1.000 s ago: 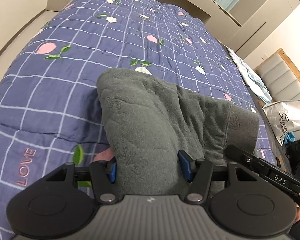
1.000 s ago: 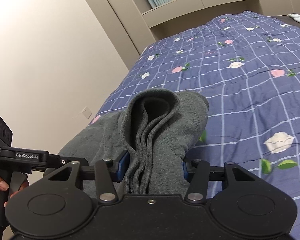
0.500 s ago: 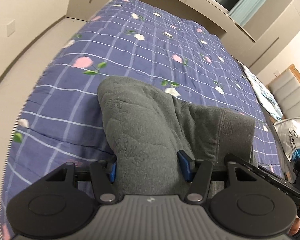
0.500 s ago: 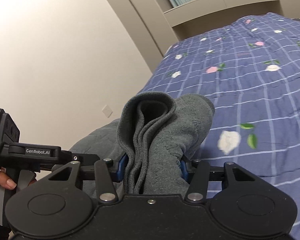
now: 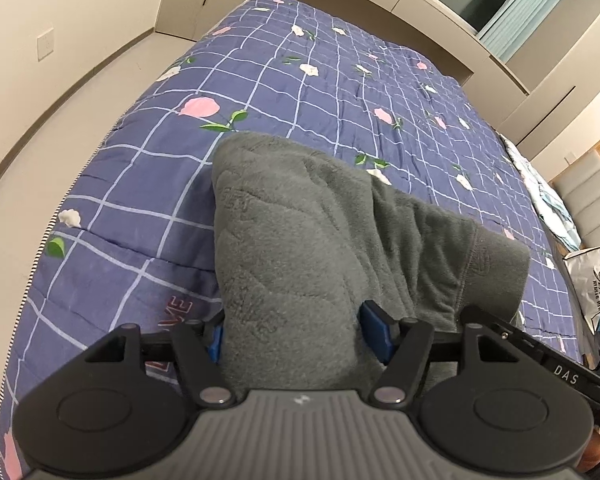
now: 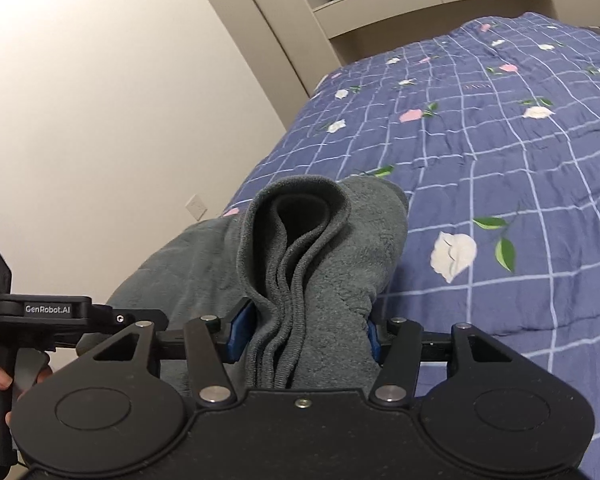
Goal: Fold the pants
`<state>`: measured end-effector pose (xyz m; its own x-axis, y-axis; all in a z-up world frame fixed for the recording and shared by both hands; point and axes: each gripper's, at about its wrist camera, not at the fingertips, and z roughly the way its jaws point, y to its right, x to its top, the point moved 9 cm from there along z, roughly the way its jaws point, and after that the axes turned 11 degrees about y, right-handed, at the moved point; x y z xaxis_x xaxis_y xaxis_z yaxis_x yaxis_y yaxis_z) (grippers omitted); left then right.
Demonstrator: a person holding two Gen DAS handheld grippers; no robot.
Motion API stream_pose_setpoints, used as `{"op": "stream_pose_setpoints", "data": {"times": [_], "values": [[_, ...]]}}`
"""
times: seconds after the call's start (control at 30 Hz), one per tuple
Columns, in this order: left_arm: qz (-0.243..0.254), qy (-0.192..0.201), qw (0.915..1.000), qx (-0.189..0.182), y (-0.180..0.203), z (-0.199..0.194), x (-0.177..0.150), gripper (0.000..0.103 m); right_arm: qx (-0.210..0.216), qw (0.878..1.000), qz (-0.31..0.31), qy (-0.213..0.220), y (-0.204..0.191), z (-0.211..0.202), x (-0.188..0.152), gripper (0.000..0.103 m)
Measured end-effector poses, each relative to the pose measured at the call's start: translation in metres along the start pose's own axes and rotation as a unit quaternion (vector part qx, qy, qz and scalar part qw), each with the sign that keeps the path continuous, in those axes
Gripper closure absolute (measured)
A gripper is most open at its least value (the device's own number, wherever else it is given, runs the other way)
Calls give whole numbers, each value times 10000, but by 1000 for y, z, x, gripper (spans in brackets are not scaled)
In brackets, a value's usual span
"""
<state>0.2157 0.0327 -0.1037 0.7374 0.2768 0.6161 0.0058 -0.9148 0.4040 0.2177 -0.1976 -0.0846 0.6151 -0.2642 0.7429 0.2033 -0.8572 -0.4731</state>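
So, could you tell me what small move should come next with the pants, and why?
Probably finish the release and draw both grippers back. The folded grey pants sit bunched on the blue quilt, apparently resting there. The jaws of the left gripper and right gripper are opening, with fabric still between them, so pulling away early could drag the fold apart.

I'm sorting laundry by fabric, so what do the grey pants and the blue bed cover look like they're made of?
Pants: likely fleece or a similar soft knit, matte. The surface is fuzzy and napped, and the right wrist view shows thick ribbed edges stacked in layers.

Bed cover: probably quilted cotton or polyester, matte. It has a printed grid and flowers, with puckered stitch lines and a padded look. The exact fibre cannot be told.
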Motion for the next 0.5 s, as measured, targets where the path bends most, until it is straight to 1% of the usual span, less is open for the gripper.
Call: {"op": "stream_pose_setpoints", "data": {"times": [0.03, 0.1, 0.17, 0.23, 0.3, 0.4, 0.47, 0.5], "values": [[-18, -5, 10000, 21, -1, 0, 0, 30, -18, 10000, -3, 2, 0, 0, 0, 42], [-38, -11, 9999, 95, -3, 0, -2, 22, -78, 9999, -66, -4, 0, 0, -1, 36], [-15, -12, 9998, 191, -6, 0, -4, 17, -135, 9998, -145, -12, -1, 0, -3, 30], [-1, -23, 9996, 269, -9, 0, -6, 14, -171, 9997, -185, -17, -1, 0, -4, 25], [-29, 23, 9995, 303, -11, -2, -6, 7, -227, 9994, -256, -20, -1, 0, -5, 19], [2, 96, 9994, 347, -13, -6, -5, 4, -302, 9990, -333, -37, -2, 0, -6, 11], [76, 170, 9990, 409, -13, -10, -4, 1, -412, 9982, -434, 1, -2, -1, -5, 3], [121, 226, 9987, 441, -12, -13, -2, 1, -451, 9978, -488, 17, -3, -3, -5, 2]]}}
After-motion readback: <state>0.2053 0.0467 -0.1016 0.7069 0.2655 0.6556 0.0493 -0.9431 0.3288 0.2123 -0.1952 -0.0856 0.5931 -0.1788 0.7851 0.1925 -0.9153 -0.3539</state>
